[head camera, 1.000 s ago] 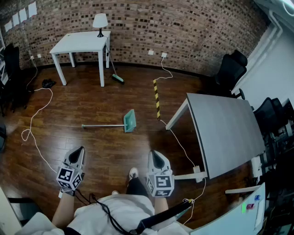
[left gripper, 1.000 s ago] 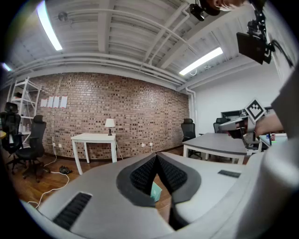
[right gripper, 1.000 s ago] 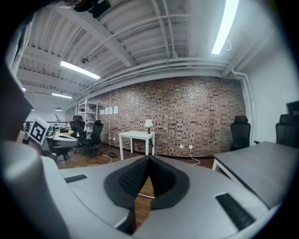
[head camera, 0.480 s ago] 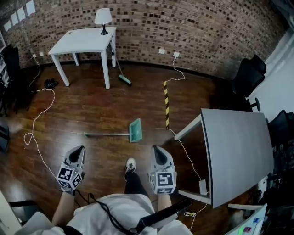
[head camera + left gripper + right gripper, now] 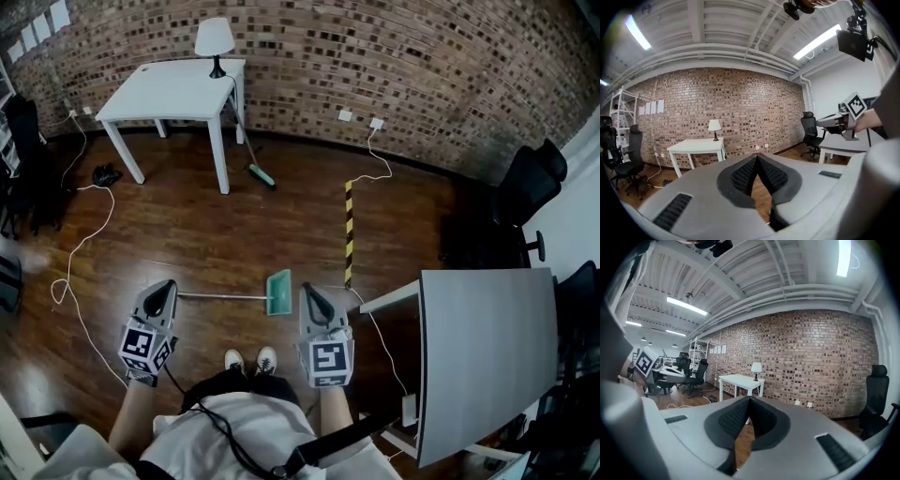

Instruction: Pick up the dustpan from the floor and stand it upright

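Observation:
The green dustpan (image 5: 278, 292) lies flat on the dark wood floor, its long thin handle (image 5: 220, 296) running out to the left. It shows only in the head view, just ahead of the person's shoes. My left gripper (image 5: 165, 286) hovers by the handle's free end, shut and empty; its own view shows the jaws (image 5: 757, 157) pressed together with nothing between them. My right gripper (image 5: 307, 289) hangs just right of the pan, also shut and empty, its jaws (image 5: 749, 399) meeting at the tips. Neither gripper touches the dustpan.
A white table (image 5: 178, 89) with a lamp (image 5: 214, 37) stands by the brick wall, a broom (image 5: 253, 161) leaning on it. A yellow-black strip (image 5: 349, 230) runs ahead on the floor. A grey table (image 5: 487, 347) is close on the right. White cables (image 5: 80, 244) trail left.
The person has walked forward with both grippers held out. The dustpan, formerly well ahead, now lies right in front of the feet between the two grippers. Both jaws stayed shut.

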The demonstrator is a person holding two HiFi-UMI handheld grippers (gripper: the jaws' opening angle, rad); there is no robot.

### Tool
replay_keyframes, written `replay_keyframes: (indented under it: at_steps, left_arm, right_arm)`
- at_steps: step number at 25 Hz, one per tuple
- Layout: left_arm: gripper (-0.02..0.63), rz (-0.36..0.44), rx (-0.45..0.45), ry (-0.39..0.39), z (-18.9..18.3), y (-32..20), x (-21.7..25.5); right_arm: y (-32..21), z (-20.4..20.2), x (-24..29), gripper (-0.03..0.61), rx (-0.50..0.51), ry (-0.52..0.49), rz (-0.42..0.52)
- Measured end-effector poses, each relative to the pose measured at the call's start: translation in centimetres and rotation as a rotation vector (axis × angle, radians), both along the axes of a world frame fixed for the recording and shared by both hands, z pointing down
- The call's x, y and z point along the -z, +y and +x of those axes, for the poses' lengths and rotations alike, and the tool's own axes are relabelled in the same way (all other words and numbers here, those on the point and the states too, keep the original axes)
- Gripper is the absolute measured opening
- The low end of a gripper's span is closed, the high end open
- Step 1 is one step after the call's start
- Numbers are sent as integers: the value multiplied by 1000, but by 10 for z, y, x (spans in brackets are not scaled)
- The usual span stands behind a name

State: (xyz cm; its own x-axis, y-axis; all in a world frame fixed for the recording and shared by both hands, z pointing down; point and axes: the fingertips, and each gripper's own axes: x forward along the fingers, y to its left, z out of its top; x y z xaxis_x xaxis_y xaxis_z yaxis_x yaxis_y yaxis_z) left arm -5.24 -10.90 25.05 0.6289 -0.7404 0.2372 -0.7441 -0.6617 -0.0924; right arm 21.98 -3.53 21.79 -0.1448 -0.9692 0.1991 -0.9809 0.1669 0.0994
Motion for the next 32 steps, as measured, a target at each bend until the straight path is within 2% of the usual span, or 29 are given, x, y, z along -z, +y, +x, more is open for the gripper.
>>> replay_keyframes:
  at_steps: [3, 6, 7, 11, 13, 14, 15, 16, 17, 18, 21, 24, 28, 32]
  left_arm:
    - [-5, -38, -14, 16, 3, -8, -10]
    - [-3, -93, -5, 65, -6, -20, -18]
    - [0, -109, 0, 72, -11, -25, -23]
    - [31, -215, 7, 112, -30, -35, -53]
    - [59, -291, 21, 194, -39, -36, -71]
    - [128, -341, 35, 272, -44, -37, -77]
    - [220, -391, 51, 362, -50, -39, -83]
    - [255, -432, 68, 440, -57, -42, -89]
    - [265, -458, 84, 489, -64, -46, -97]
    - [265, -472, 98, 510, -72, -50, -107]
    - [267, -514, 155, 494, -92, -66, -148]
    - [267, -597, 260, 426, -111, -87, -207]
    - [268, -735, 406, 336, -131, -110, -292]
    - [268, -831, 477, 318, -142, -127, -370]
  right_arm:
    - [-10, -3, -4, -18, 17, 1, -18]
    - [-21, -10, -5, -18, 24, 8, -26]
    - [-26, -13, -6, 27, 21, 18, -26]
    - [-45, -42, -16, 31, 60, 126, -56]
    - [-54, -59, -27, 34, 112, 200, -72]
    - [-59, -66, -34, 53, 136, 224, -79]
    - [-65, -72, -42, 104, 159, 230, -87]
    - [-71, -78, -50, 182, 183, 220, -98]
    - [-78, -84, -59, 233, 207, 209, -111]
    - [-86, -89, -69, 238, 231, 211, -127]
    - [-109, -102, -114, 245, 305, 284, -206]
    - [-136, -113, -171, 259, 362, 340, -277]
    - [-175, -135, -240, 259, 398, 213, -341]
    - [-201, -155, -331, 259, 478, 222, -448]
